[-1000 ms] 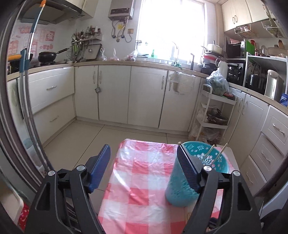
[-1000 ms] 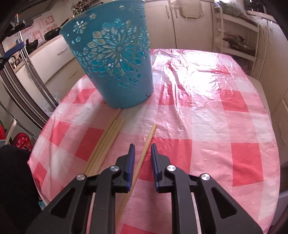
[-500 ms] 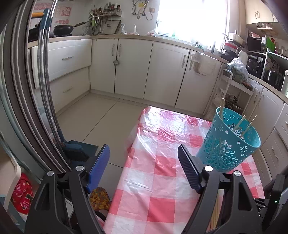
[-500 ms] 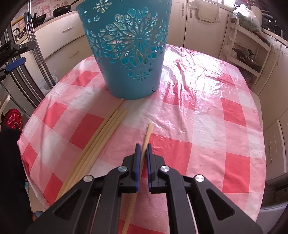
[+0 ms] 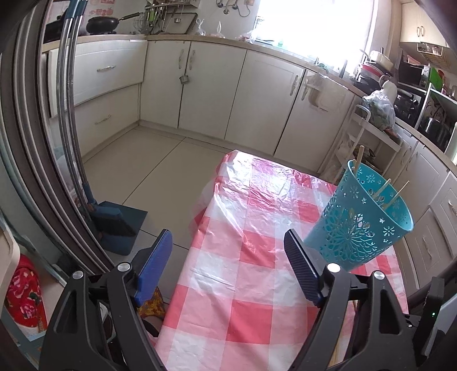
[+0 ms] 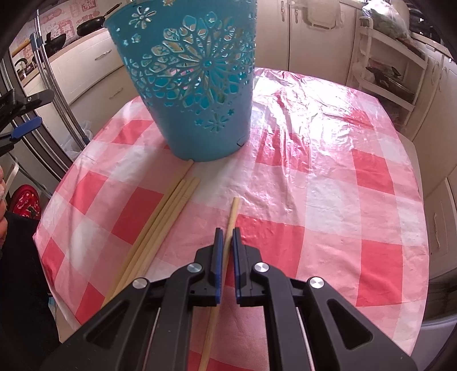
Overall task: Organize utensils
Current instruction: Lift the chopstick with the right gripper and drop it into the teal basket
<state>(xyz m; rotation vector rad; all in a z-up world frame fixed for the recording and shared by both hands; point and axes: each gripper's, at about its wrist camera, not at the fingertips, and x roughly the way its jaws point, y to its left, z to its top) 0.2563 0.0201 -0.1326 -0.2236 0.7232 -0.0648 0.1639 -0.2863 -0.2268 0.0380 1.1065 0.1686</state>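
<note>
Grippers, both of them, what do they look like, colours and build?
Both match. The left gripper and right gripper have matte black plastic frames with triangular cut-outs and round silver bolts. Their flat fingers carry blue pads with a fine ribbed texture. No cables, markings or sleeves show.

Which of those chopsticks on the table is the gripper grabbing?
The lone chopstick lying apart, between the right gripper fingers. The other chopsticks lie bundled to its left, near the basket.

Bright window (image 5: 311, 25) daylight, glare on tablecloth (image 6: 300, 94), fisheye-warped edges.
</note>
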